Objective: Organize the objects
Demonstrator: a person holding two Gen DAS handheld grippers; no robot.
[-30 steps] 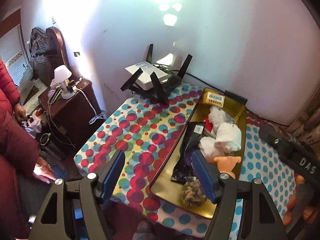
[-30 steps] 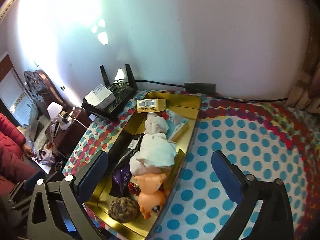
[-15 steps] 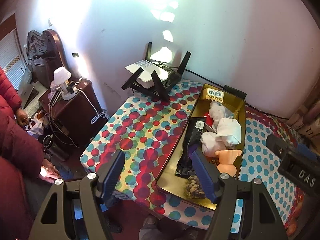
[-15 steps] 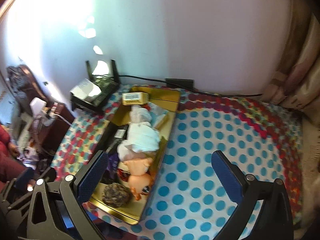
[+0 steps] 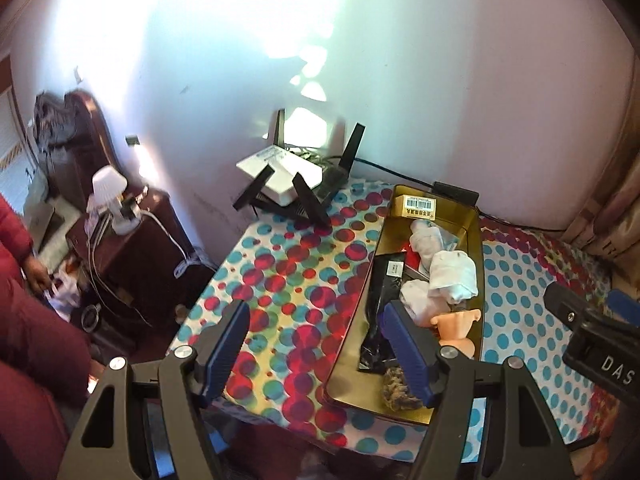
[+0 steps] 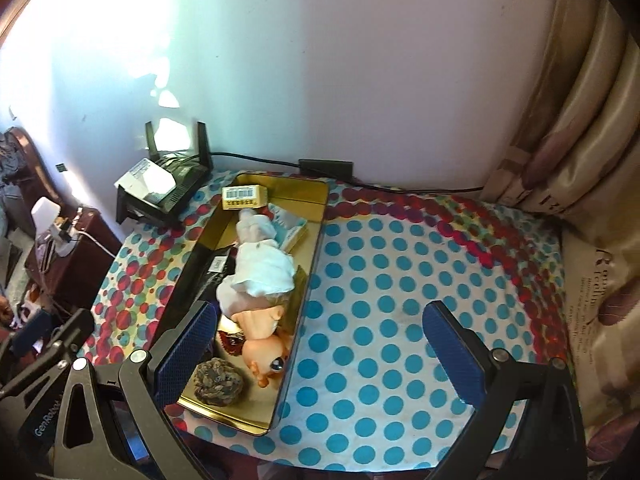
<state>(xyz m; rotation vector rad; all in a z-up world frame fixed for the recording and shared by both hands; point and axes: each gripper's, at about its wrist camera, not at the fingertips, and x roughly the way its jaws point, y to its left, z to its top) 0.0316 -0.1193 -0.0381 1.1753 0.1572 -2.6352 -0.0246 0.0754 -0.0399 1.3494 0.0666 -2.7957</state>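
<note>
A gold tray [image 5: 478, 240] [image 6: 308, 276] lies on the dotted tablecloth. It holds a yellow barcoded box [image 5: 414, 205] [image 6: 244, 197], rolled white cloths [image 5: 454, 270] [image 6: 264, 270], a doll [image 5: 458, 326] [image 6: 268, 350], a black packet [image 5: 380, 280] and a brown ball of twine [image 5: 396, 390] [image 6: 218, 380]. My left gripper [image 5: 316, 340] hovers open above the tray's left rim, nothing between its fingers. My right gripper [image 6: 316, 344] hangs open over the tray's near right edge and the blue-dotted cloth, also empty.
A black router with a white box [image 5: 296, 176] [image 6: 160, 184] stands at the back left by the wall. A dark cabinet with a small lamp [image 5: 108, 192] stands left of the table, beside a person in a red coat [image 5: 24, 320]. Curtains [image 6: 580, 120] hang at the right.
Both views have pulled back and higher, so the tray looks smaller and farther. The right view swung toward the curtains. Both grippers stayed open.
</note>
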